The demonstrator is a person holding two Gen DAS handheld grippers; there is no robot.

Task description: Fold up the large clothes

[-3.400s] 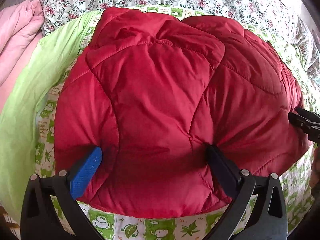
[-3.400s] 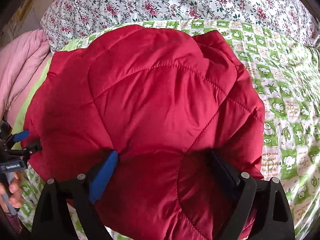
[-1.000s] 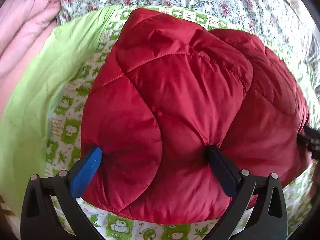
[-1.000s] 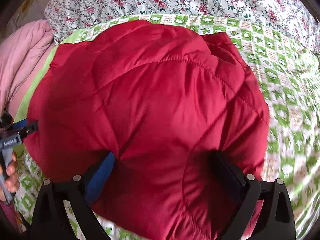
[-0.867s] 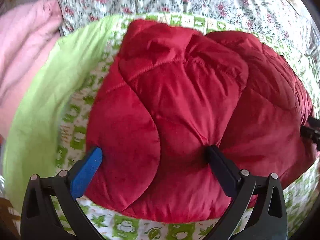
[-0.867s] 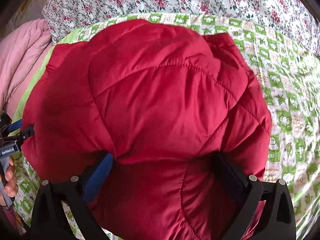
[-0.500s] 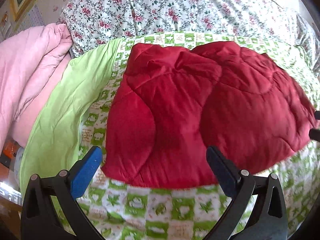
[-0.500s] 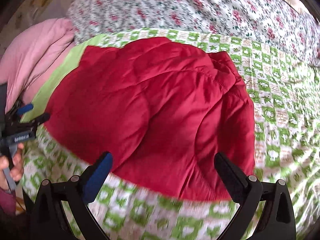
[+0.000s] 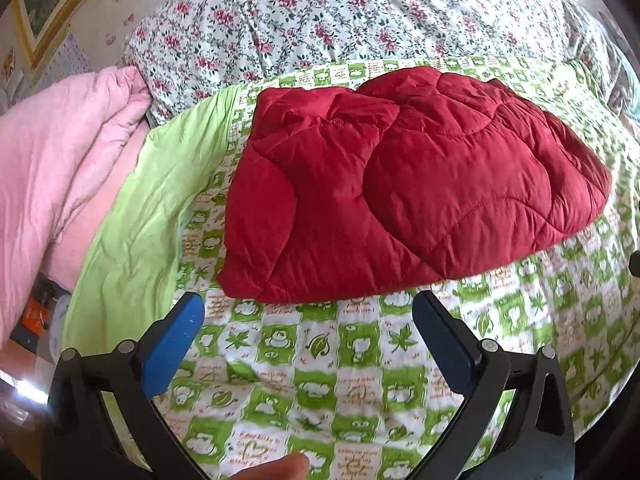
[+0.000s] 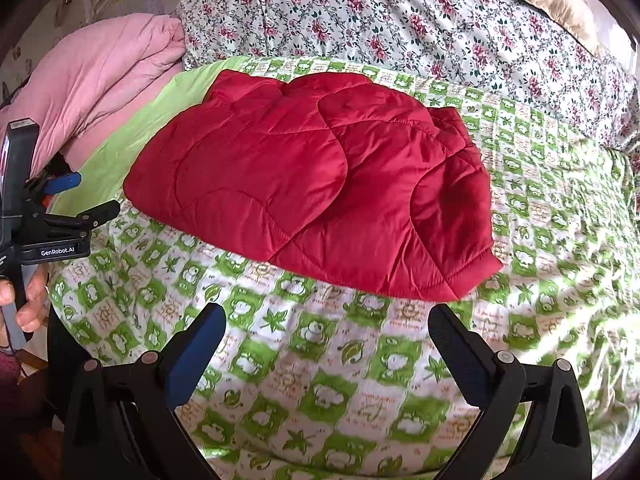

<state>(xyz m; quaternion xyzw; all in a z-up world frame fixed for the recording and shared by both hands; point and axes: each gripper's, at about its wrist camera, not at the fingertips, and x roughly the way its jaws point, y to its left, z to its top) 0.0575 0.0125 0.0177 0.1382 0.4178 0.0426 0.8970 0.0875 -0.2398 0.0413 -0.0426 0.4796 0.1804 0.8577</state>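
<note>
Red jacket: folded, frame centre, on green-checked bed
Left gripper: jaws apart, empty
Right gripper: jaws apart, empty

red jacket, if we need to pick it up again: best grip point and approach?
Probably the ribbed hem corner of the red jacket, with the right gripper coming in low from the near side. That corner sticks out over the green patterned quilt as a thin edge; the puffy folded middle offers no edge to pinch. Both grippers are open and clear of it.
</note>
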